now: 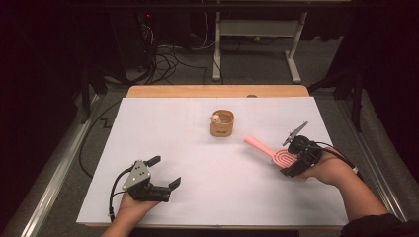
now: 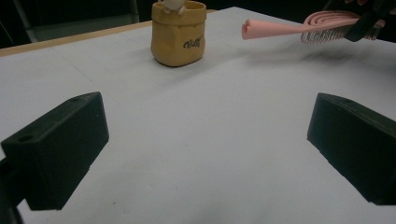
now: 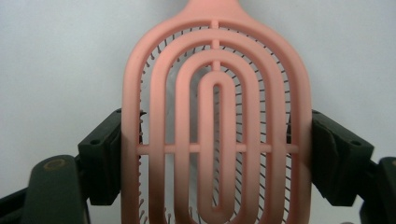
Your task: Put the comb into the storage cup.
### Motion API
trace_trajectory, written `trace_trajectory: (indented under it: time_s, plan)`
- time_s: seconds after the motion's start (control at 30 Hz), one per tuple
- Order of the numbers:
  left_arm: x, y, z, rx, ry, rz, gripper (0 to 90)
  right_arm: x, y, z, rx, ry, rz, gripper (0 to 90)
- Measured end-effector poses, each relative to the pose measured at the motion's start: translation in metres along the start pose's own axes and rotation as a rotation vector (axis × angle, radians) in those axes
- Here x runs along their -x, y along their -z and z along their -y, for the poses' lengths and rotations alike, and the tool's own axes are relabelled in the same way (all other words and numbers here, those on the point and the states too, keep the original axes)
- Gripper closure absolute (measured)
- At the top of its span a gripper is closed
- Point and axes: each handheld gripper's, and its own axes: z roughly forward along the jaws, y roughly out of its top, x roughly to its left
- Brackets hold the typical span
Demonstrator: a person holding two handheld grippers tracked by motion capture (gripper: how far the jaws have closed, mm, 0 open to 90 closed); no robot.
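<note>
A pink vented hairbrush [image 1: 273, 151] is held above the white table at the right, handle pointing toward the middle. My right gripper [image 1: 294, 165] is shut on the brush head [image 3: 215, 126], one jaw pressing each long edge. From the left gripper view the hairbrush [image 2: 303, 24] hangs clear of the surface, bristles down. A small tan pouch-shaped cup [image 1: 222, 123] with a small pale figure on its rim stands at centre back; the same cup [image 2: 178, 32] carries dark lettering. My left gripper [image 1: 165, 173] rests low at front left, open, nothing between its jaws [image 2: 205, 149].
A white sheet [image 1: 197, 197] covers a wooden table whose bare edge [image 1: 217, 91] shows at the back. Beyond it are a white desk frame [image 1: 257, 44] and tangled cables [image 1: 168, 59] on a grey floor. Wide free surface lies between my grippers.
</note>
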Motion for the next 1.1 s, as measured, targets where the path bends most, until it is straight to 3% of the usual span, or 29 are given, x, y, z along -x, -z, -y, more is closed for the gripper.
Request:
trace_trajectory:
  time_s: [0.47, 1.1]
  plan:
    - [0.001, 0.0, -0.001, 0.003, -0.003, -0.001, 0.0, -0.017, 0.006, 0.004, 0.016, 0.036, -0.002, 20.9]
    - [-0.001, 0.002, 0.0, 0.015, -0.018, -0.027, 0.0, -0.039, 0.002, -0.015, 0.014, 0.104, -0.009, 20.9]
